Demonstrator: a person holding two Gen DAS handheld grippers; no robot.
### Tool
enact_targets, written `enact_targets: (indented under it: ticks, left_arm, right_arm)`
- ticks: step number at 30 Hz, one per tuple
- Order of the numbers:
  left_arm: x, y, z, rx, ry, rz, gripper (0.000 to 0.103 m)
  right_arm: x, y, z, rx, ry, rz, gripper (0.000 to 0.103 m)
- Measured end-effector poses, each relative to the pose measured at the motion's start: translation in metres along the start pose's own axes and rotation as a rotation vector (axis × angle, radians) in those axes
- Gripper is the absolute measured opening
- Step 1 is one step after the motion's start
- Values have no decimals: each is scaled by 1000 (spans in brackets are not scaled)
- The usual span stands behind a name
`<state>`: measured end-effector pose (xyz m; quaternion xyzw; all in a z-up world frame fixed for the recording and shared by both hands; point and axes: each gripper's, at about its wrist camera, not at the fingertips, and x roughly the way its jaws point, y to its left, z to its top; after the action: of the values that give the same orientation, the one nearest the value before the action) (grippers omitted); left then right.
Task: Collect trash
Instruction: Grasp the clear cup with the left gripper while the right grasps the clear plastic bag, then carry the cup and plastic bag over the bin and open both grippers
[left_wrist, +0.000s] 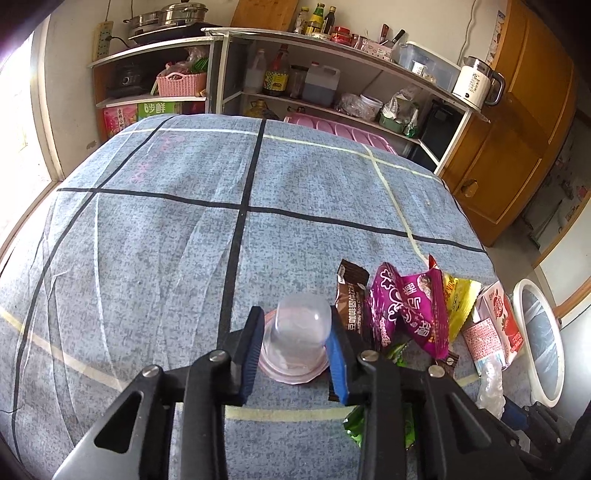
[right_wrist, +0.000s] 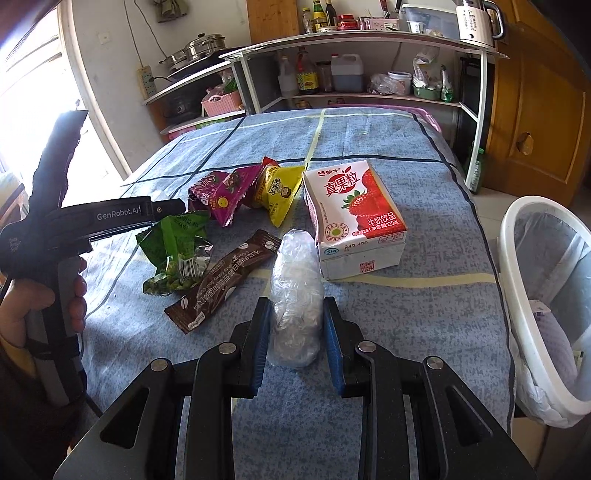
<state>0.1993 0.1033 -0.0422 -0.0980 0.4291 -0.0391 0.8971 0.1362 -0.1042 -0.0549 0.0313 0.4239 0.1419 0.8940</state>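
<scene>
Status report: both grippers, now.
Left gripper shut on clear jelly cup. Right gripper shut on crumpled plastic. Bin path clear.

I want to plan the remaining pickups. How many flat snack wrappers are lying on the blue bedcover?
4. Green torn pea wrapper nearest the left gripper; brown bar wrapper beside it; purple wrapper and yellow wrapper behind. Others may be hidden.

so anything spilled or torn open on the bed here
Yes: the green snack bag lies torn open, with green peas showing at its mouth by the brown wrapper. The clear cup lies tipped on its side in the left hand-held gripper.
</scene>
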Motion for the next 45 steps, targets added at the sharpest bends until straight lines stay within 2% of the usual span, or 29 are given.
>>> enact_targets:
  ticks: [14, 23, 31, 45]
  left_arm:
    - [-22, -1, -2, -1, -45, 3, 31]
    - [-49, -4, -7, 14, -92, -9, 31]
    - [-71, -19, -13, 43, -123, -44, 31]
    - [-89, -61, -23, 114, -132, -99, 31]
  right_arm:
    - [-6, -2, 0, 11, -13, -6, 29]
    - [-18, -6, -1, 17, -46, 3, 29]
    - [-34, -12, -1, 23, -82, 2, 29]
    - [-61, -32, -3, 67, -136, -6, 29]
